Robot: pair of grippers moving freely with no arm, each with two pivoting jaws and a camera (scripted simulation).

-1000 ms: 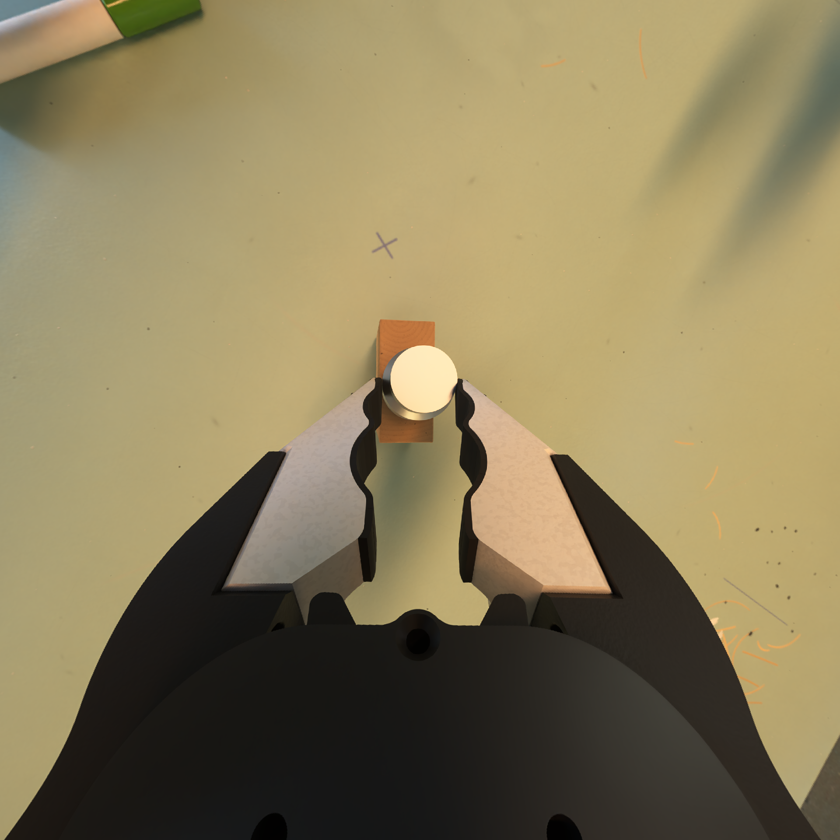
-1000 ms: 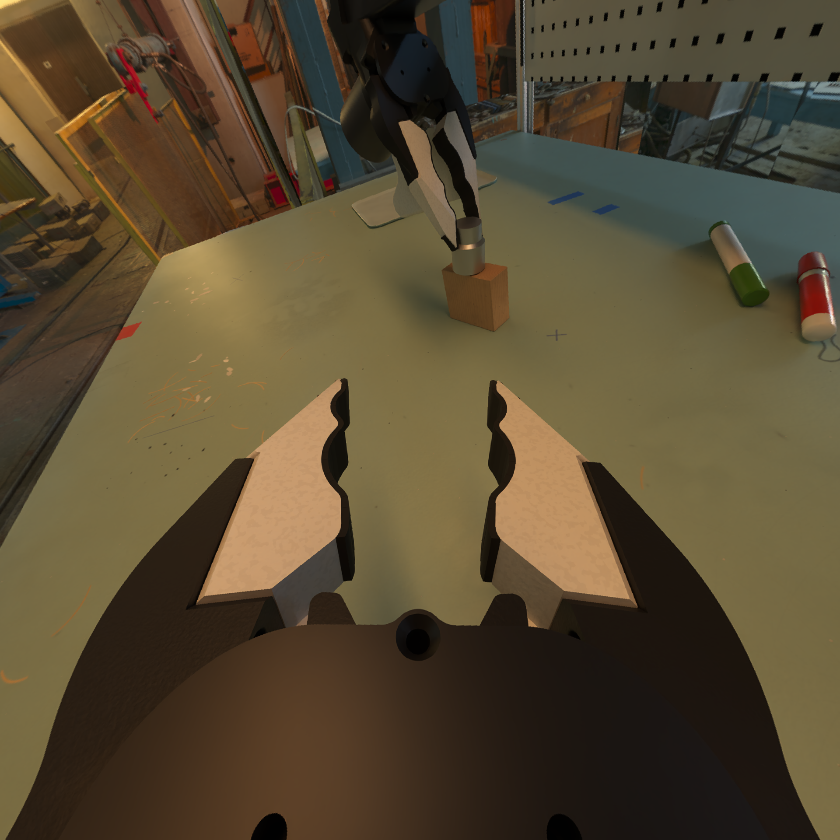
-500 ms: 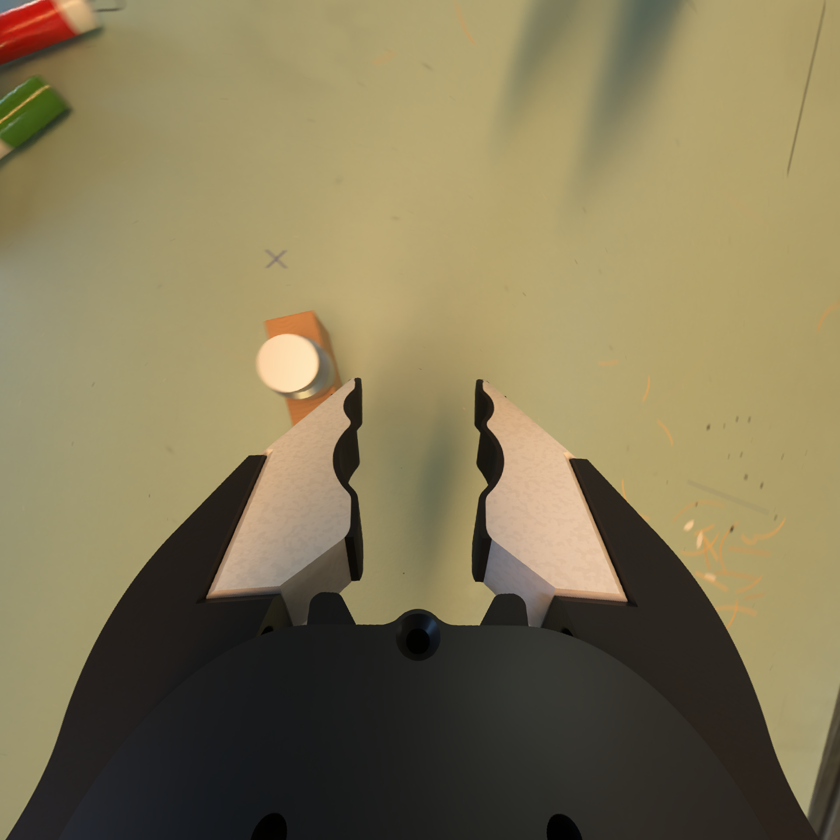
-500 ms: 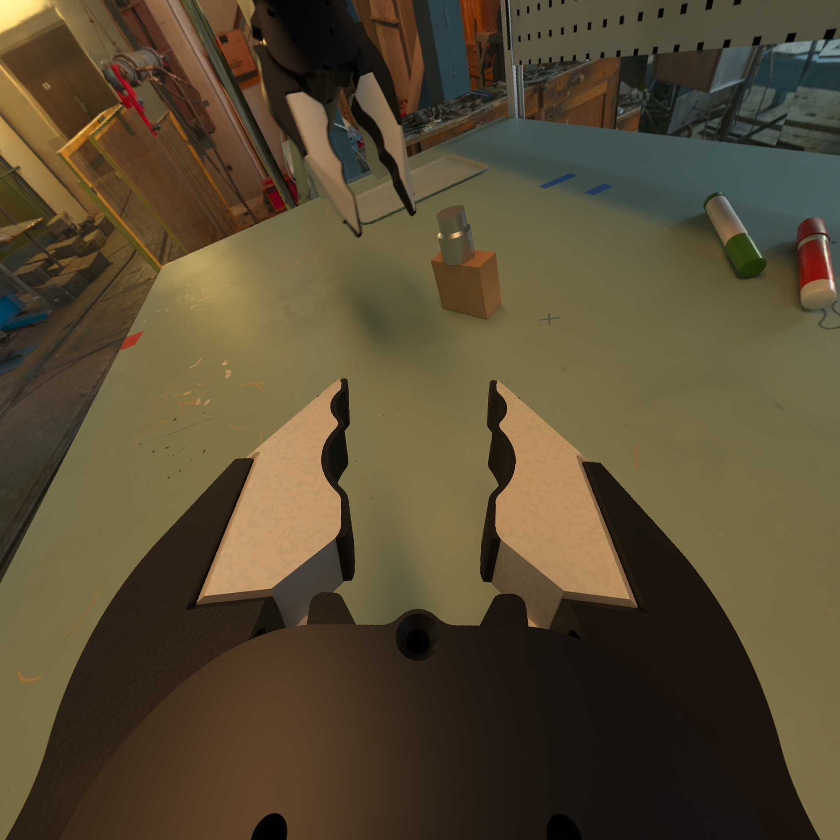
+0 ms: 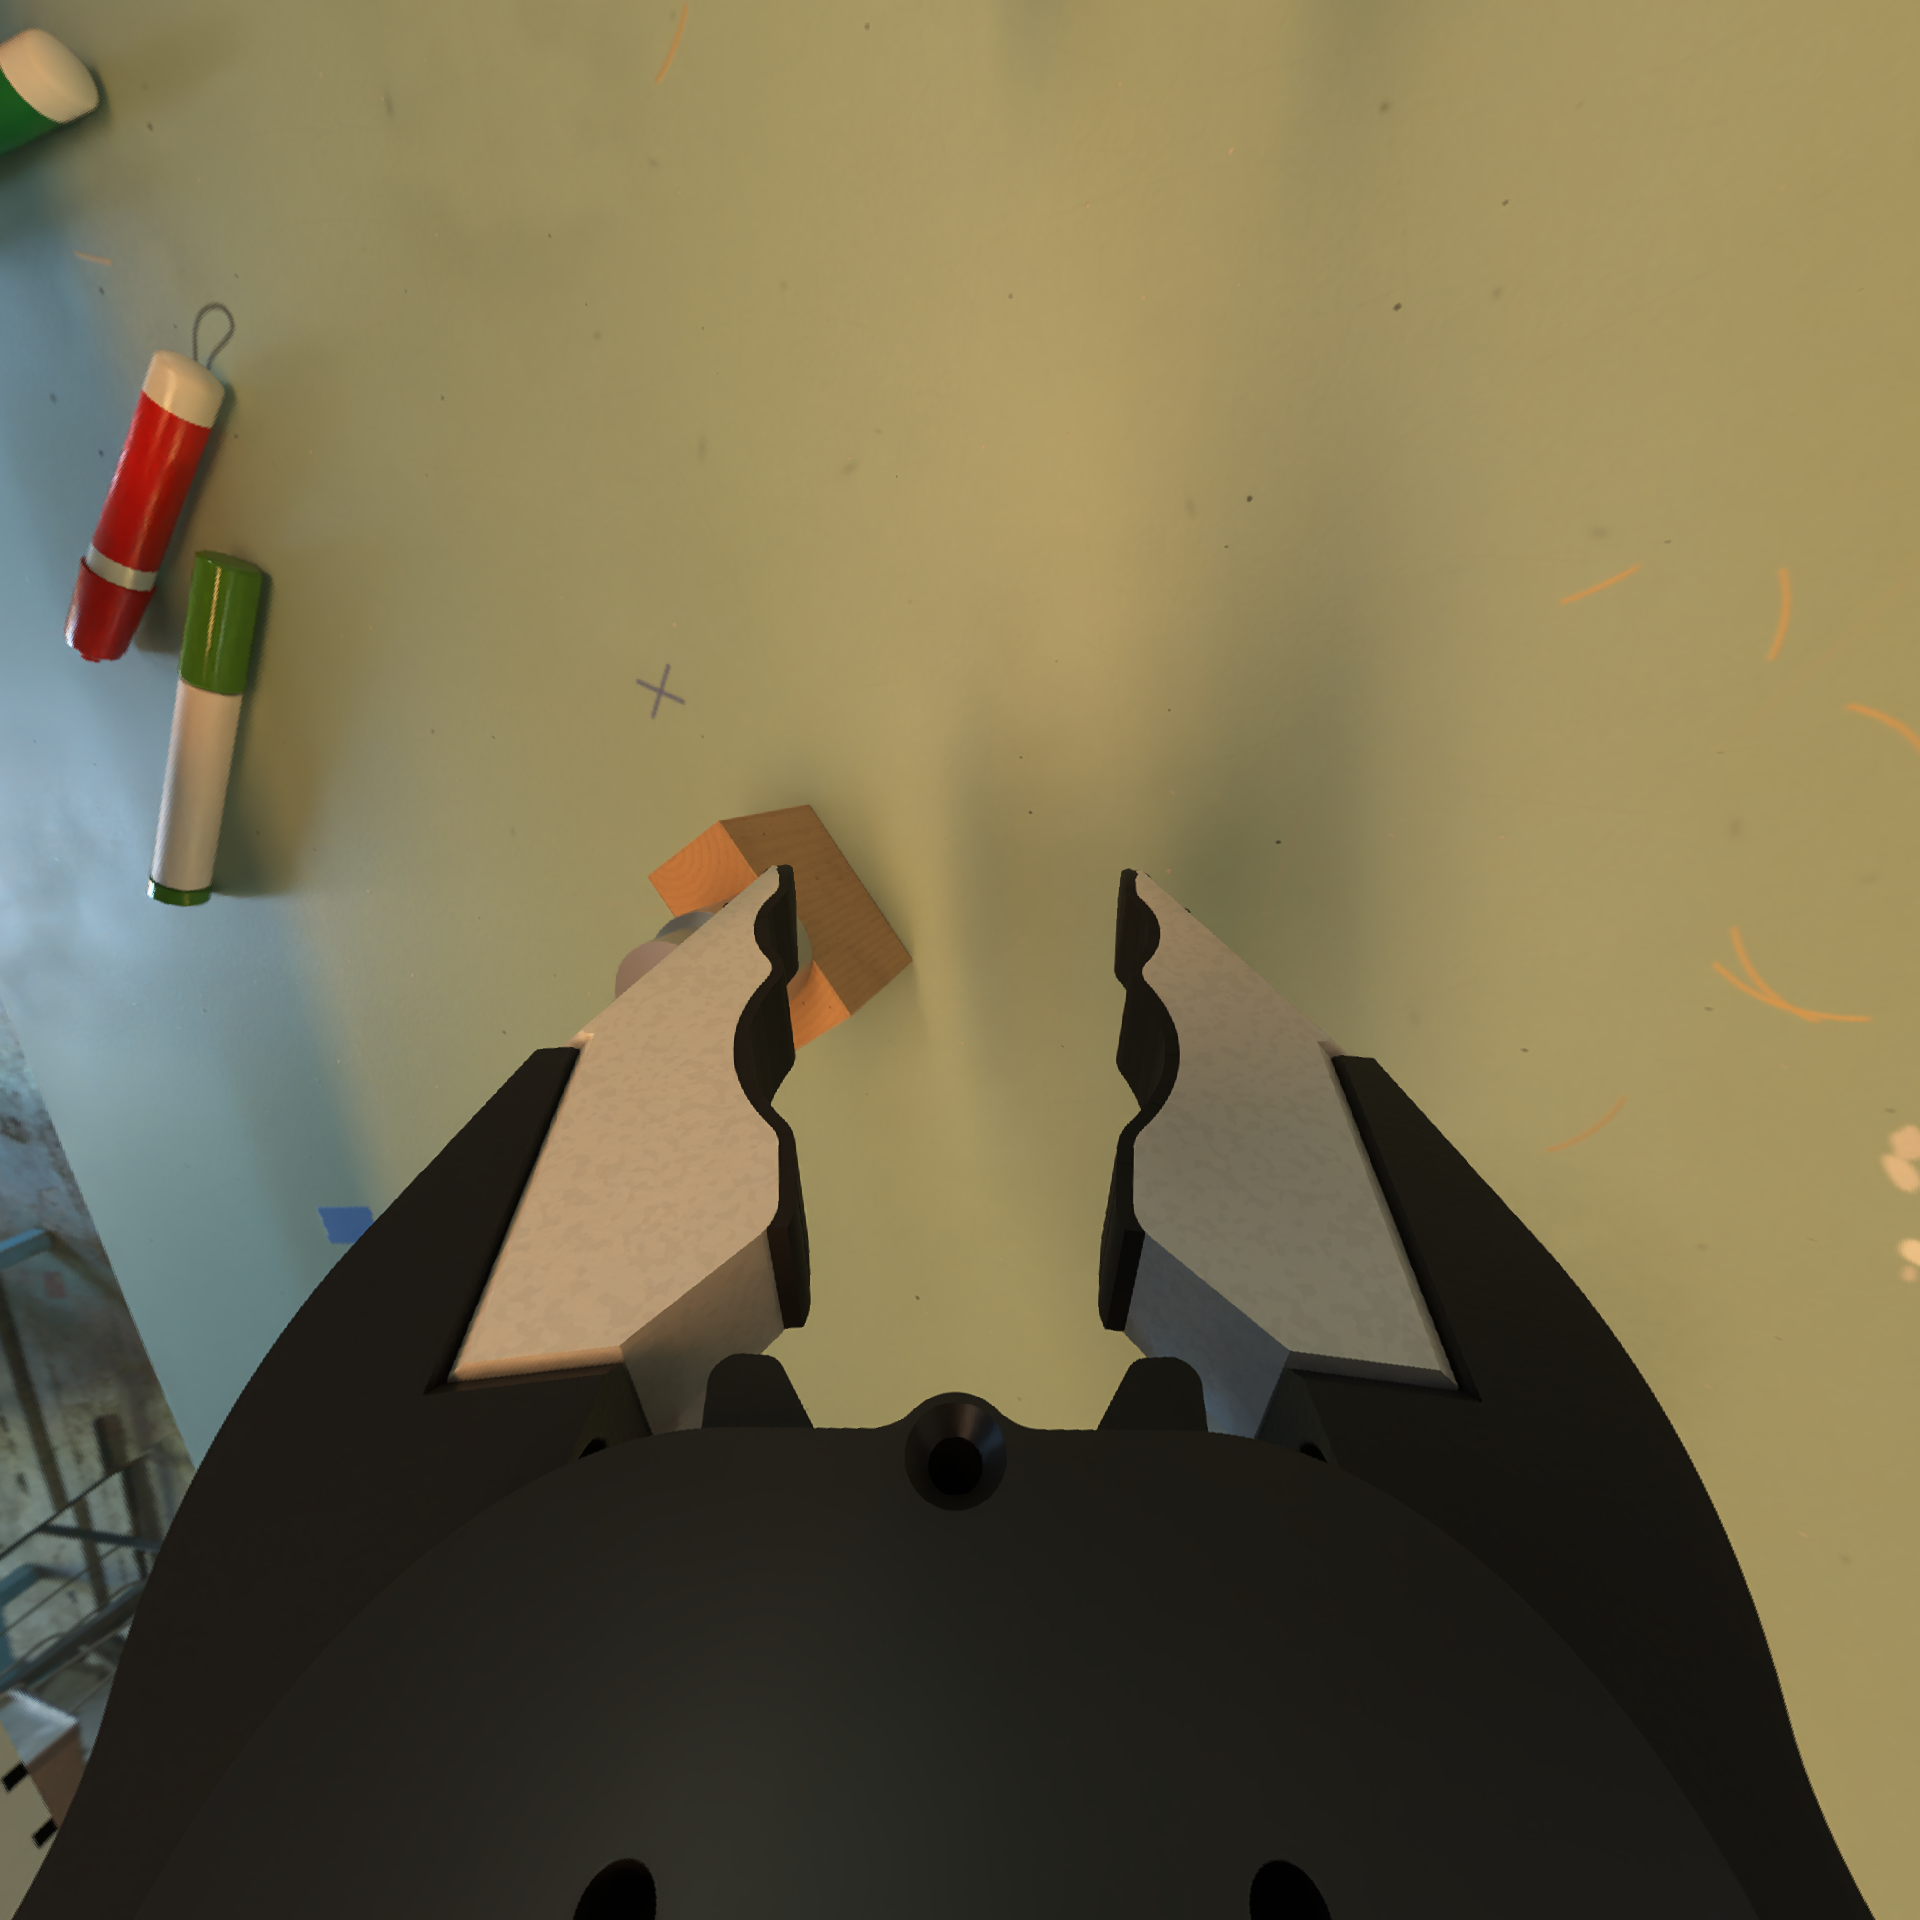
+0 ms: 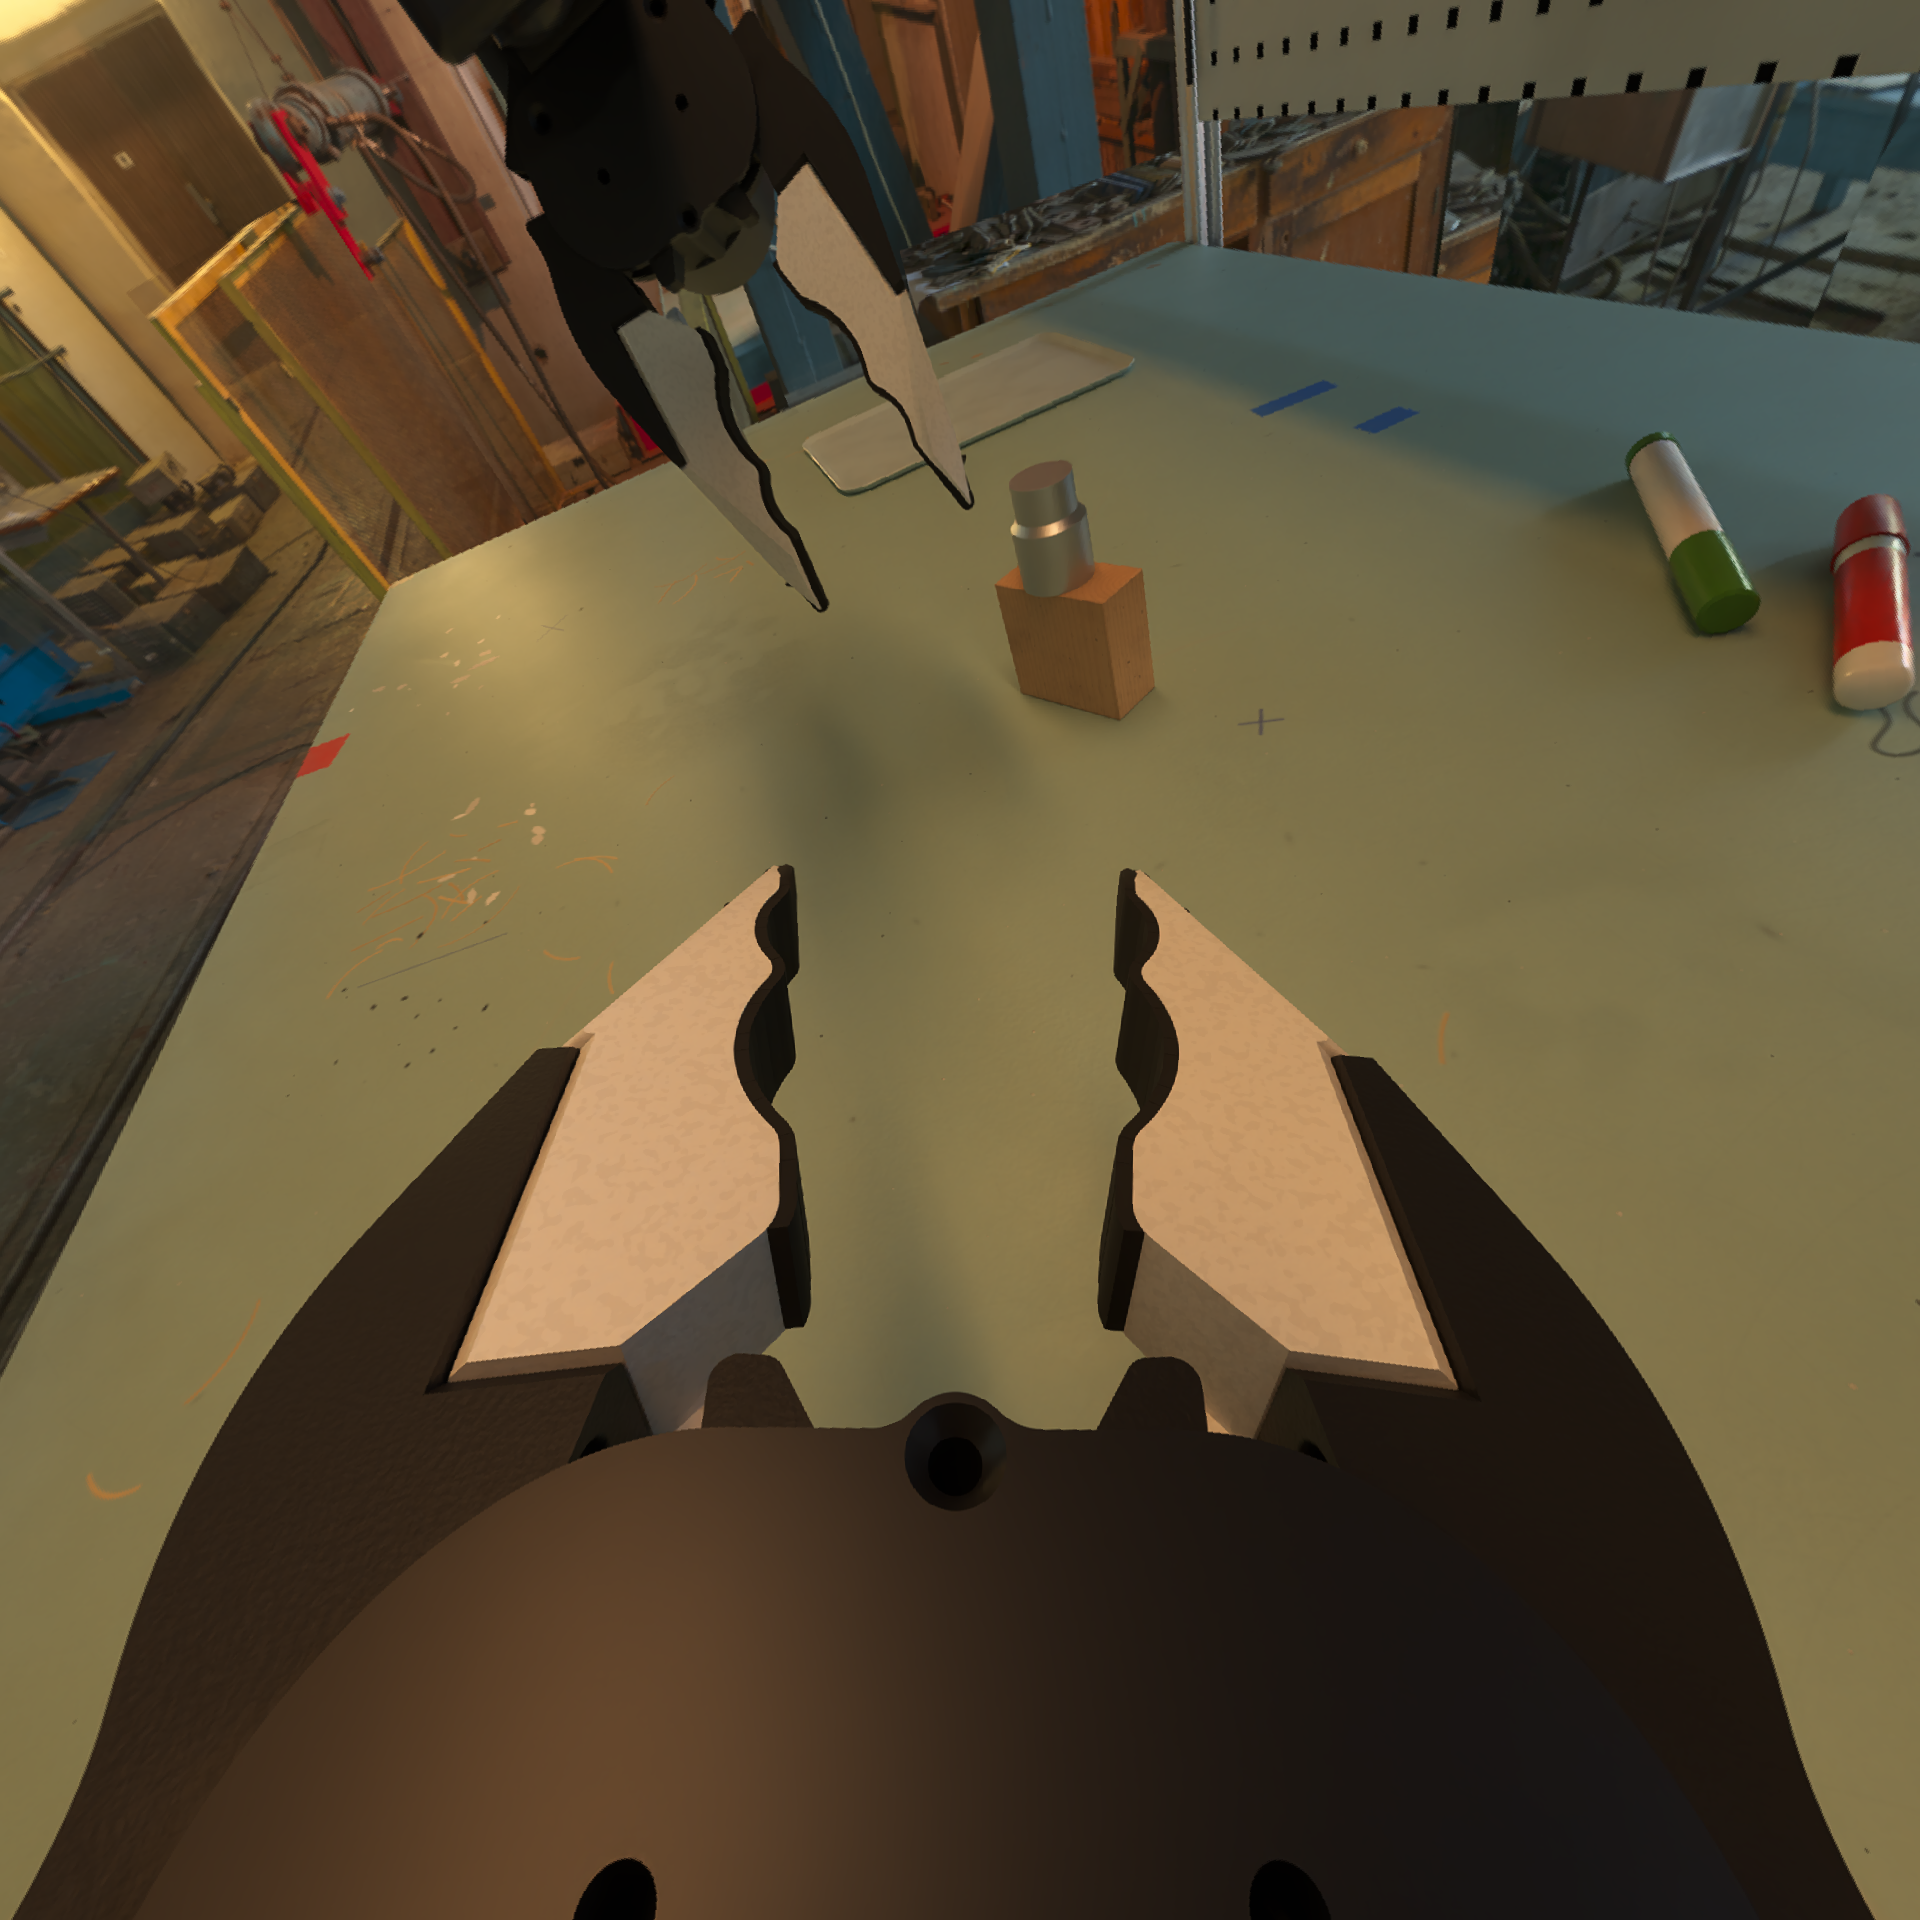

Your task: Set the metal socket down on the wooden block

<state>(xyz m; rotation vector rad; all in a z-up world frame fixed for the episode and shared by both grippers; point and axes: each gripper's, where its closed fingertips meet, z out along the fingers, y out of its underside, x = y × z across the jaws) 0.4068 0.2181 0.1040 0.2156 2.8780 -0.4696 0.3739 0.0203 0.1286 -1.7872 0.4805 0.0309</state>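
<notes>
The metal socket [image 6: 1049, 530] stands upright on top of the wooden block [image 6: 1081, 649], near the block's left top edge, nothing gripping it. The left hand-held gripper [image 6: 894, 556] hangs above & just left of it w/ fingers spread wide, empty, tips clear of the socket. The right hand-held gripper [image 6: 954, 894] is spread too, holding nothing, well back from the block over bare worktop [image 6: 1455, 935].

Plenty of open room around the block: a small pencilled cross [image 6: 1260, 720] to its right, then a green-and-white marker [image 6: 1688, 535] and a red-and-white tube [image 6: 1870, 603] well apart near the worktop's right side. A flat pale tray [image 6: 997, 400] lies behind the block, towards the far edge. Worktop's left edge drops to the shop floor; a red tape bit [image 6: 324, 754] sits by it.

From the left wrist view the left finger [image 5: 644, 1122] covers most of the socket [image 5: 649, 951]; only a grey sliver shows, probably its top. Block [image 5: 831, 914] partly hidden too. A second green-and-white thing [image 5: 42, 88] is cut off at the top-left corner.
</notes>
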